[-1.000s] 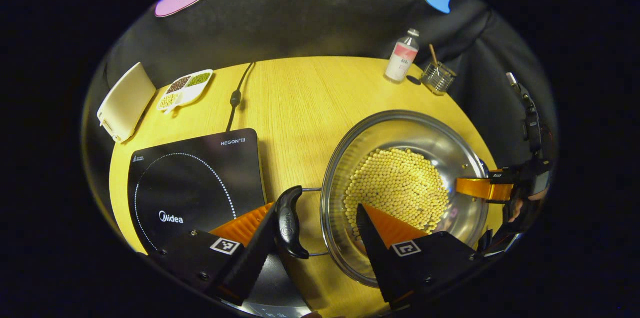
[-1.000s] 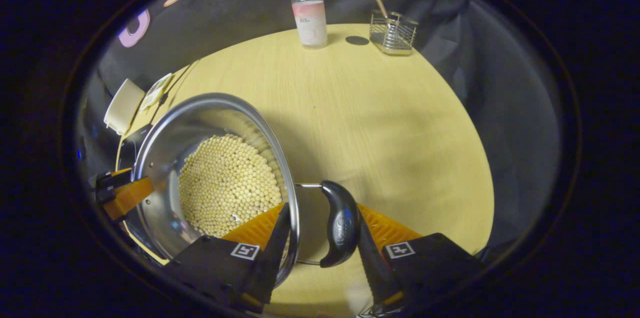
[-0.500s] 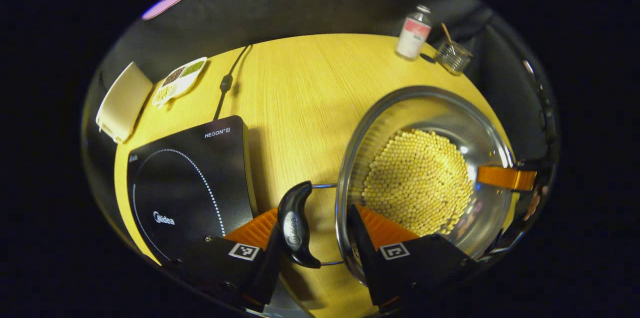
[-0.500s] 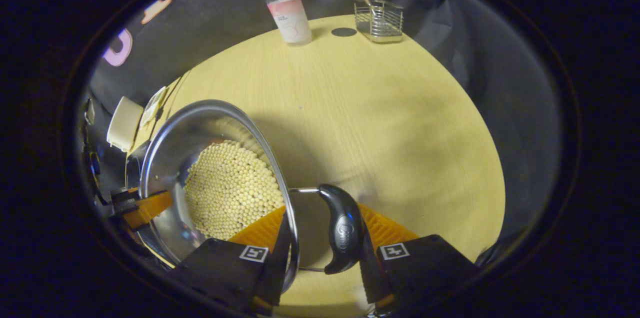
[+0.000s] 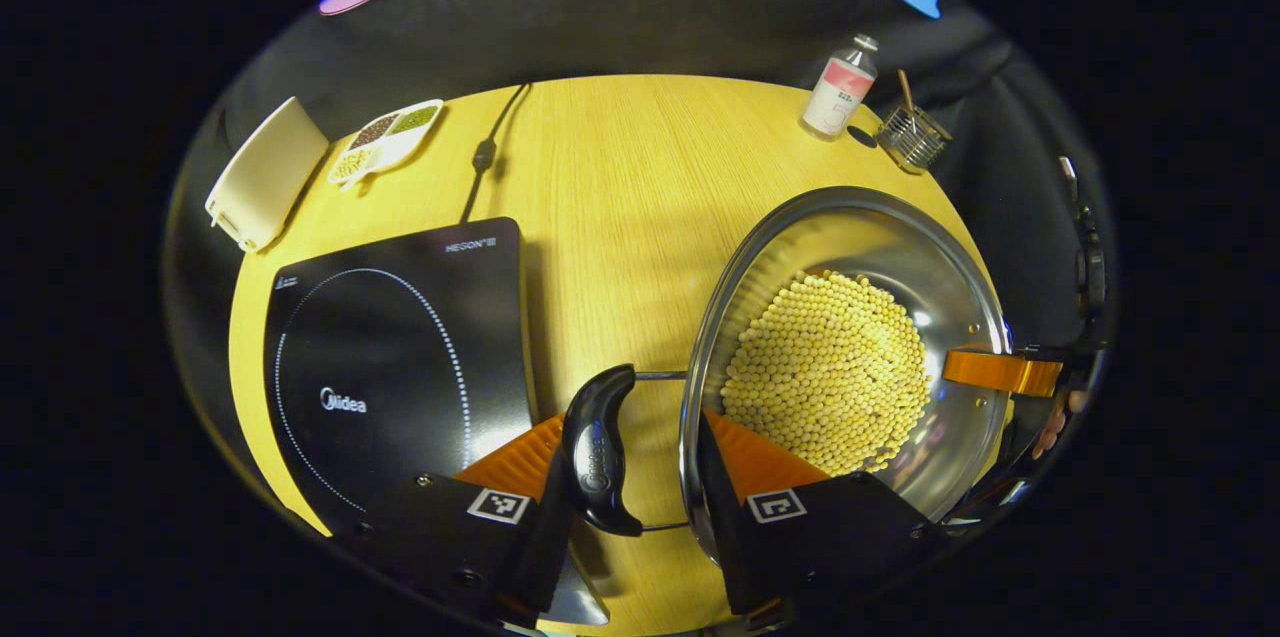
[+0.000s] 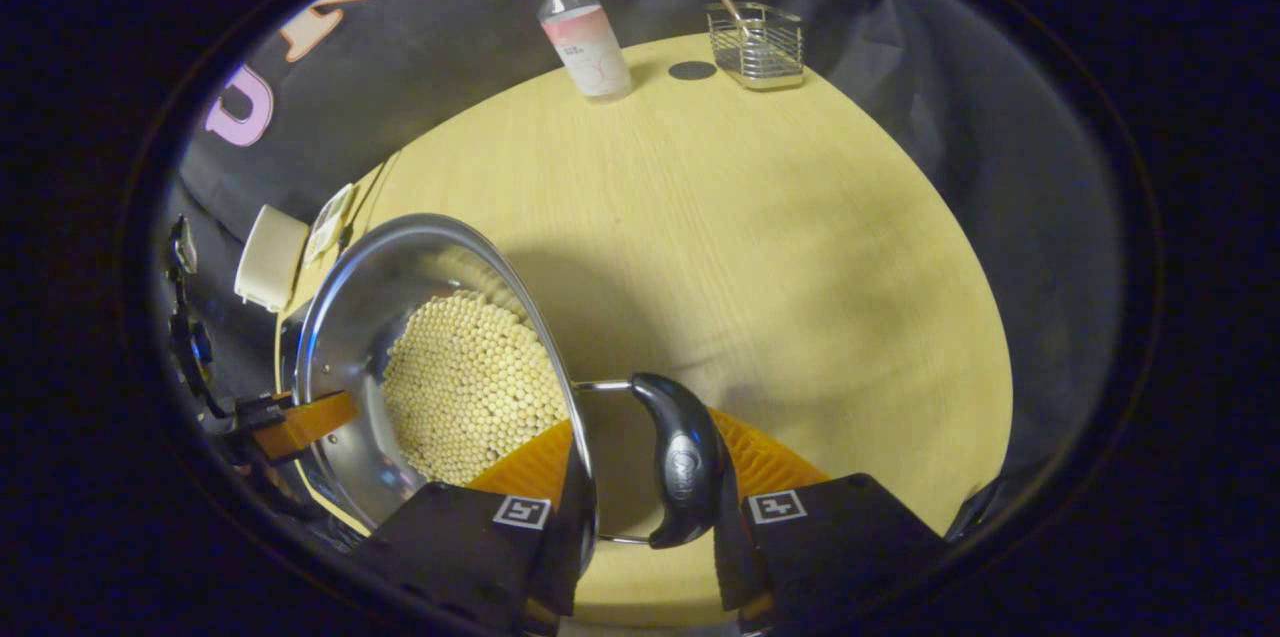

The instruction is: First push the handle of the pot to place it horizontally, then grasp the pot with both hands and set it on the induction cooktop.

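Note:
A steel pot (image 5: 960, 287) holding yellow beans stands to the right of the black induction cooktop (image 5: 390, 347) on the round wooden table. Each side of the pot has a black handle on a wire loop. My left gripper (image 5: 625, 417) is shut on the near handle (image 5: 598, 452), one finger outside it and the other inside the pot's rim. My right gripper (image 6: 642, 422) grips the opposite handle (image 6: 682, 462) the same way, with one finger inside the rim over the beans (image 6: 470, 387). Across the pot, each view shows a finger of the other gripper.
At the table's far edge stand a small bottle (image 5: 838, 97) and a wire basket (image 5: 912, 137) with a wooden stick in it. A divided dish of beans (image 5: 388, 139), a cream box (image 5: 265, 175) and the cooktop's cord (image 5: 485, 157) lie behind the cooktop.
My left gripper's fingers have closed in from a wide gap onto the handle and rim. The right gripper has narrowed a little on its handle. Both views have shifted slightly.

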`<state>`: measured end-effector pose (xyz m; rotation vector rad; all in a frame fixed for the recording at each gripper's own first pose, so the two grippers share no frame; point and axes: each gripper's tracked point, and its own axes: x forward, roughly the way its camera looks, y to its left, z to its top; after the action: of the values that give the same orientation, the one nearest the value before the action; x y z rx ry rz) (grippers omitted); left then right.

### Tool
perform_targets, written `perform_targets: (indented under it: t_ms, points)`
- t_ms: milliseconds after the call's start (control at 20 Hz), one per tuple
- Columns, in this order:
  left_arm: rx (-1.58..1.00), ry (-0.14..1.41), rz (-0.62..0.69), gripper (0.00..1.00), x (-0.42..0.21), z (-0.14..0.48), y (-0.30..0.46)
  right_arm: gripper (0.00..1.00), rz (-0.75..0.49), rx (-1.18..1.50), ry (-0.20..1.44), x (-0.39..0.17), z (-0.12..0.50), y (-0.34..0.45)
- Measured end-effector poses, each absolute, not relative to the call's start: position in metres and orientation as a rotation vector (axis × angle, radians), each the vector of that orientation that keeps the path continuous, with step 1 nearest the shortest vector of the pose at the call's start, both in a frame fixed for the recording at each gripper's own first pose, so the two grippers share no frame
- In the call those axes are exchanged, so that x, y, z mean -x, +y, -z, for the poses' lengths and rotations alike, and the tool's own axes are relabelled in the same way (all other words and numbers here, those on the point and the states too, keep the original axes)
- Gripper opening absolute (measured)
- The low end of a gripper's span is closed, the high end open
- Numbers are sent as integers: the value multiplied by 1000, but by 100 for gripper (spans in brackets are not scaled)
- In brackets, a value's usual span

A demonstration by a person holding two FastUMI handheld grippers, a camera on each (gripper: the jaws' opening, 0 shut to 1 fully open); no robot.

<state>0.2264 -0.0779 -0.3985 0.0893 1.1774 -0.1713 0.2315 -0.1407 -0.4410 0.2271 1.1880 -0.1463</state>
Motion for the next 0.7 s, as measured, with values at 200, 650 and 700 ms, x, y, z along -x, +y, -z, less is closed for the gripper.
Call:
perform_targets:
  t_ms: [200, 650, 700]
  points:
    - [-83, 1156, 136, 64, -220, 379, -58, 56, 103, -217, 1162, -235, 442, -141]
    - [-78, 1083, 65, 64, -203, 330, -10, 49, 14, -202, 1118, -238, 438, -127]
    - [-86, 1071, 70, 64, -205, 329, 1, 49, 13, -204, 1118, -238, 436, -123]
